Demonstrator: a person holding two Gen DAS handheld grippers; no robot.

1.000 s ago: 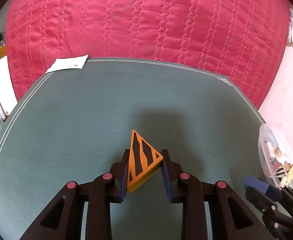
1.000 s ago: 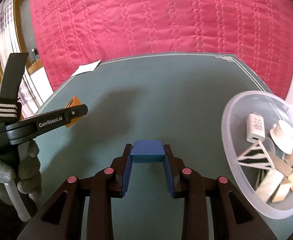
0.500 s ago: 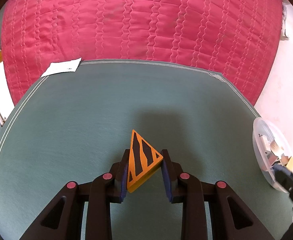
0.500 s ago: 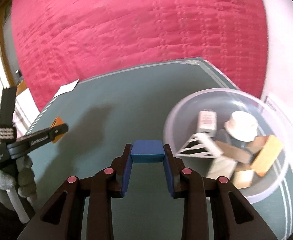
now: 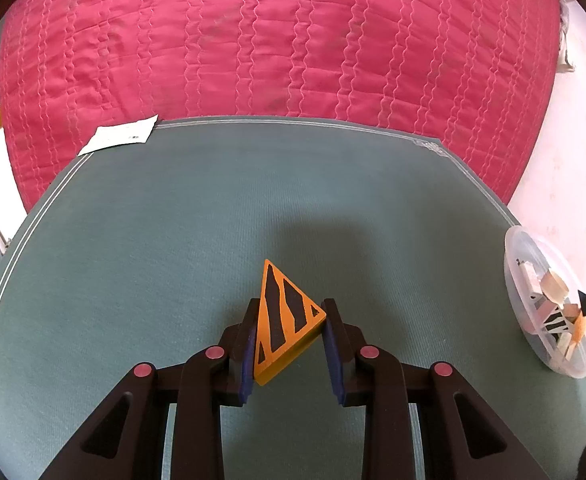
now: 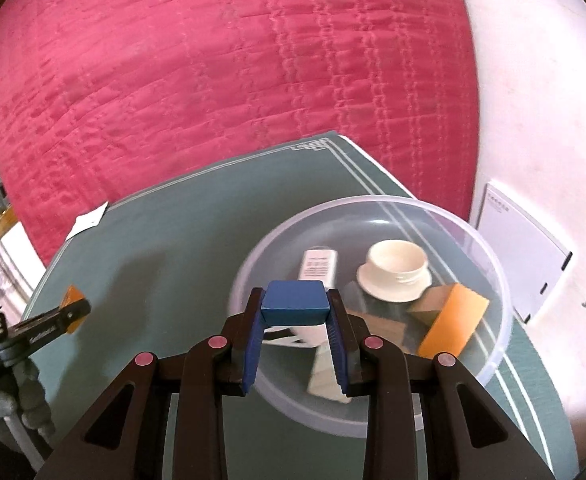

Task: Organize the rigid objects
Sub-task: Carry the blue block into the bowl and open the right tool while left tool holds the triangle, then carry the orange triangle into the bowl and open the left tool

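My left gripper (image 5: pixel 289 320) is shut on an orange triangular block with black stripes (image 5: pixel 283 322), held above the green mat (image 5: pixel 133 240). My right gripper (image 6: pixel 295 312) is shut on a blue rectangular block (image 6: pixel 295 307) and holds it over the near left part of a clear plastic bowl (image 6: pixel 489 256). The bowl holds a white cup-shaped piece (image 6: pixel 397 270), a white adapter (image 6: pixel 319 264), an orange block (image 6: pixel 453 322) and several wooden pieces. The bowl also shows at the right edge of the left wrist view (image 5: pixel 513 264). The left gripper shows at the left of the right wrist view (image 6: pixel 69 308).
A red quilted bedspread (image 5: pixel 273 40) lies beyond the mat. A white paper slip (image 5: pixel 119 138) rests at the mat's far left corner. A white card (image 6: pixel 521 256) lies on the pale floor to the right of the bowl.
My right gripper has swung right with the blue block, from over the mat to over the bowl. My left gripper still holds the striped triangle, almost unmoved.
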